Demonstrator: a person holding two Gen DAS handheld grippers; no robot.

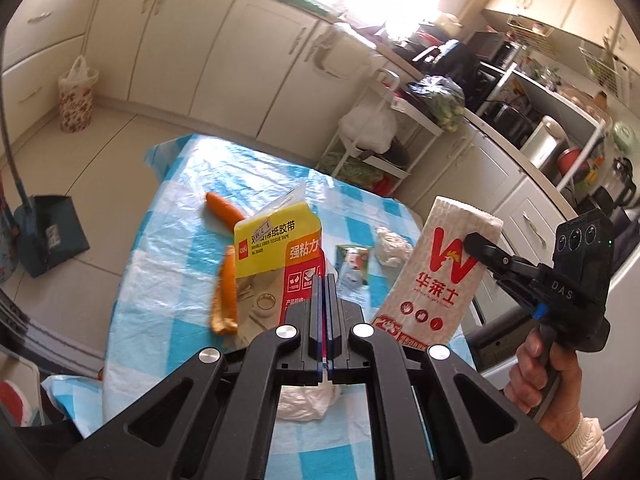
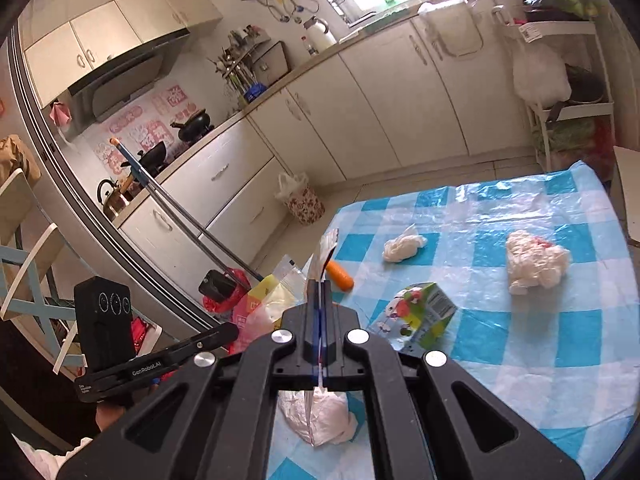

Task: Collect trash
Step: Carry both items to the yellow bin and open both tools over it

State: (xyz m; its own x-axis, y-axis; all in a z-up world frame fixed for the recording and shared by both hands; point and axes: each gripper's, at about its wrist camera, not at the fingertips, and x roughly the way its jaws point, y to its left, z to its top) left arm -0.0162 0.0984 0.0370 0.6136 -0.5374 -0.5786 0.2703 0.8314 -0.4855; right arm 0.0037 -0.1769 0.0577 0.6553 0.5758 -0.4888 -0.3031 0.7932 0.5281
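Table [image 2: 520, 360] under a blue-and-white checked plastic cloth fills the middle of a kitchen; its far edge curves off to bare tiled floor, with cabinets beyond and a wire rack [image 1: 384, 120] close to the far right corner. The floor on the left is open up to a dustpan [image 1: 52, 232] and a flowered bin [image 1: 76, 96] against the cabinets.

The left gripper [image 1: 325, 280] is closed on a yellow and red tape packet [image 1: 280, 256], pinching its lower right part. The packet is lifted off the cloth, flat face to the camera, its clear torn top pointing up and away.

The right gripper [image 2: 320, 288] is closed on a paper bag [image 1: 436, 272], white with a red W and red print. In the left view the bag's long axis runs upright, tilted slightly right, held above the table's right edge; in the right view only its thin edge [image 2: 322, 256] shows, rising out of the jaws. A hand [image 1: 548, 376] grips the handle.

Still on the cloth: a carrot [image 1: 224, 208], orange peel [image 1: 224, 292], a green drink carton [image 2: 420, 316] lying on its side, and crumpled white wads [image 2: 536, 264], one just under the grippers [image 2: 320, 416].
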